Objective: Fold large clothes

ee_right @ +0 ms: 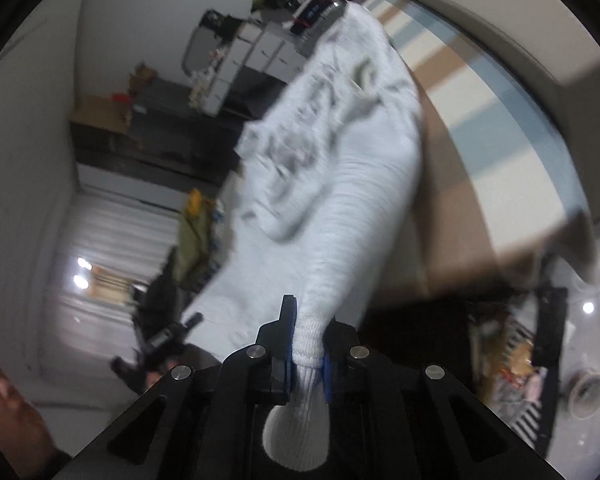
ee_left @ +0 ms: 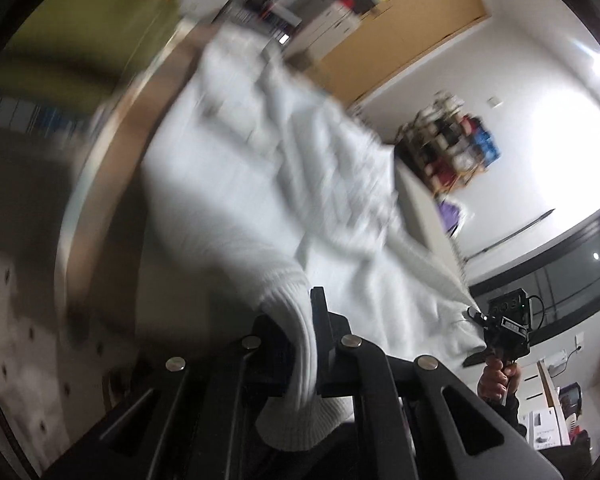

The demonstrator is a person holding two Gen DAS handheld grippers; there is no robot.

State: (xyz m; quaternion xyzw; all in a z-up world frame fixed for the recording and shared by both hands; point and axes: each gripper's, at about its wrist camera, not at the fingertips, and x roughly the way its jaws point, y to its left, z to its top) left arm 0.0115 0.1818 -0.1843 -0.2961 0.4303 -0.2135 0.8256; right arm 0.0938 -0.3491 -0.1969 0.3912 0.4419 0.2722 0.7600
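Note:
A large white knitted sweater (ee_left: 268,184) hangs stretched between both grippers, lifted off the surface below. My left gripper (ee_left: 300,320) is shut on one ribbed cuff, which bunches out behind the pads. My right gripper (ee_right: 310,344) is shut on the other ribbed cuff (ee_right: 304,364); the sleeve and the body with a grey print (ee_right: 324,120) stretch away from it. In the left wrist view the right gripper (ee_left: 504,332) shows at the lower right in a person's hand (ee_left: 496,380). The left gripper (ee_right: 168,336) appears blurred at the lower left of the right wrist view.
A brown surface with a pale edge (ee_left: 100,184) lies under the sweater. A wooden wardrobe (ee_left: 400,28) and a cluttered shelf (ee_left: 448,148) stand behind. The right wrist view shows white drawers (ee_right: 252,60), dark furniture and a striped blue, white and tan cloth (ee_right: 472,92).

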